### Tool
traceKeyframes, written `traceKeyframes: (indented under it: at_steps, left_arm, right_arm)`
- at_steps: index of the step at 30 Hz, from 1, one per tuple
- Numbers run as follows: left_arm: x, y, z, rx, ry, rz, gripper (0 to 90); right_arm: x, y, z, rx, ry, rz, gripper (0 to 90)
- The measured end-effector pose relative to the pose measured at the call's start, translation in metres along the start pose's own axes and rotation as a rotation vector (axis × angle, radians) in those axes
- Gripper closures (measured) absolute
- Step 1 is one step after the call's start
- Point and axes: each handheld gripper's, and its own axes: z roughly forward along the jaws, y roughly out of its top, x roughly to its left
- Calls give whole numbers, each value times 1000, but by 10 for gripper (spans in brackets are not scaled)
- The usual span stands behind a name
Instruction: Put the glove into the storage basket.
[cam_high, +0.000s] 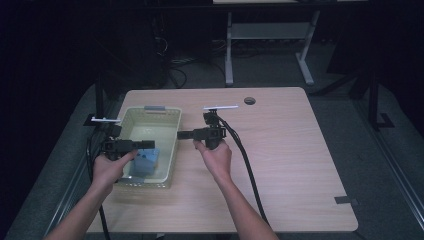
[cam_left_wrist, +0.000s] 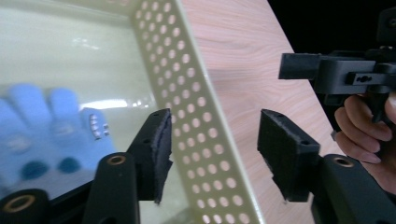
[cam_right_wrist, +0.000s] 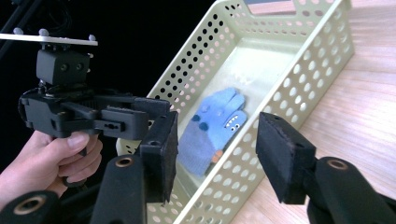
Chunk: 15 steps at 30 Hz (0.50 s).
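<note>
A small blue knitted glove (cam_right_wrist: 212, 128), patterned with dark spots and a toothed mouth, is seen lying flat in the near end of a cream perforated basket (cam_high: 172, 131), which stands at the table's (cam_high: 295, 165) left edge. In the high view the glove (cam_high: 146, 161) is partly covered by the left gripper (cam_high: 145, 145), and in the left gripper view it (cam_left_wrist: 42, 135) is blurred, its lower part cut off by the jaws. The left gripper (cam_left_wrist: 210, 158) is held released, its jaws apart astride the basket's right wall without pressing on it. The right gripper (cam_right_wrist: 217, 156) is likewise released, with nothing gripped, and is held over bare wood just beside the basket (cam_right_wrist: 261, 70), pointing towards it.
</note>
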Motion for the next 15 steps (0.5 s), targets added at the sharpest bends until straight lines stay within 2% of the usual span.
traceKeyframes:
  at_steps: [15]
  left_arm:
    - [-29,2,20,3,-47,65,372]
  right_arm:
    - [-22,-6,-34,-39,-28,34,398]
